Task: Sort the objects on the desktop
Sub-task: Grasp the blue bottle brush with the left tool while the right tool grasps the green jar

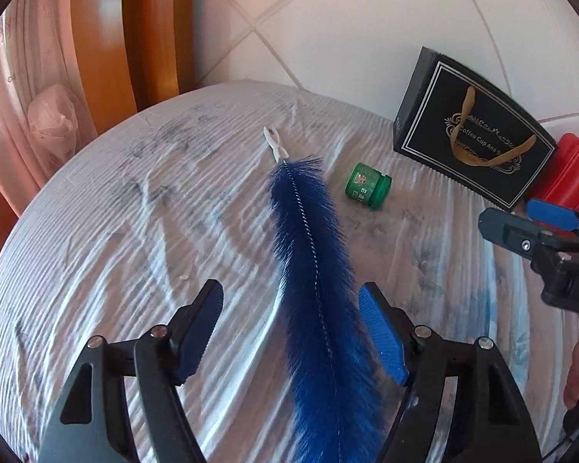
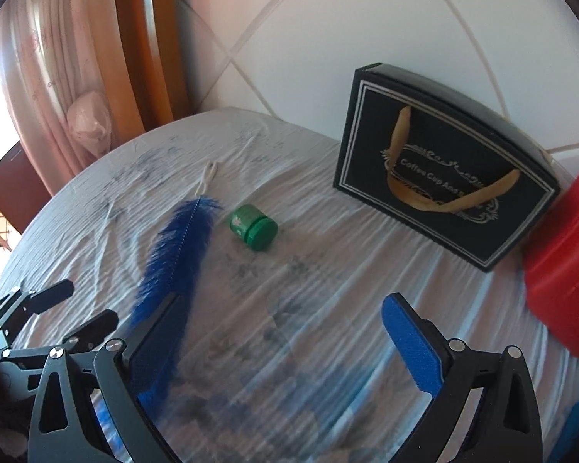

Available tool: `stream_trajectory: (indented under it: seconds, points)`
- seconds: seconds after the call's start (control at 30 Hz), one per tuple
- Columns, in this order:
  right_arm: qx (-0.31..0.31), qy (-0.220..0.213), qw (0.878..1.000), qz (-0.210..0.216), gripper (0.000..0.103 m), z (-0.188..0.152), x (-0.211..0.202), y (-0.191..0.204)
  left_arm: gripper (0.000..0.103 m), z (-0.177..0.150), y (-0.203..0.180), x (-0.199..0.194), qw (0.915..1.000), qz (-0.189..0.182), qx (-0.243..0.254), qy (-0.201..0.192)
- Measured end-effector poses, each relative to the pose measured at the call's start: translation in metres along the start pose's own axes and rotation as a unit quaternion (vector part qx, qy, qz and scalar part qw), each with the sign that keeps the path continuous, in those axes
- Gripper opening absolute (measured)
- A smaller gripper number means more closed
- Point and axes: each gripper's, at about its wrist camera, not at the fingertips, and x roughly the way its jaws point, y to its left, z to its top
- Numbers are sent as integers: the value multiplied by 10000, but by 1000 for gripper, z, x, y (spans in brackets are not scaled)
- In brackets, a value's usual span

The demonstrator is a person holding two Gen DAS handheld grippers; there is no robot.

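blue feather brush [image 1: 312, 254] between apart pads of left hand-held gripper [image 1: 291, 328].

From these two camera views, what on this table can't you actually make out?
- Blue feather brush: near end runs off the bottom edge, left wrist view.
- Black gift bag: its printed line is crossed by the handle, both views.
- Red case: cut by the right edge.
- Green jar: label too small to read.
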Motion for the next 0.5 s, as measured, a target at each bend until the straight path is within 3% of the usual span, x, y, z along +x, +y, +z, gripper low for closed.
stream_trajectory:
  seconds: [0.07, 0.23, 0.3, 0.4, 0.5]
  points:
    - [-11, 92, 9999, 95, 85, 4, 20, 1, 72, 8, -7, 17, 9999, -106, 24, 22]
    - [75, 169, 9994, 302, 83, 11, 60, 0, 72, 20, -19, 59, 9995, 26, 202, 254]
    - [67, 178, 9992, 361, 83, 15, 73, 1, 55, 20, -16, 72, 9990, 65, 197, 384]
    - [-28, 156, 9992, 356, 83, 20, 88, 6, 42, 20, -11, 81, 9987, 115, 331, 378]
    - [82, 47, 9992, 396, 83, 23, 101, 4, 41, 28, -4, 86, 9990, 165, 311, 272]
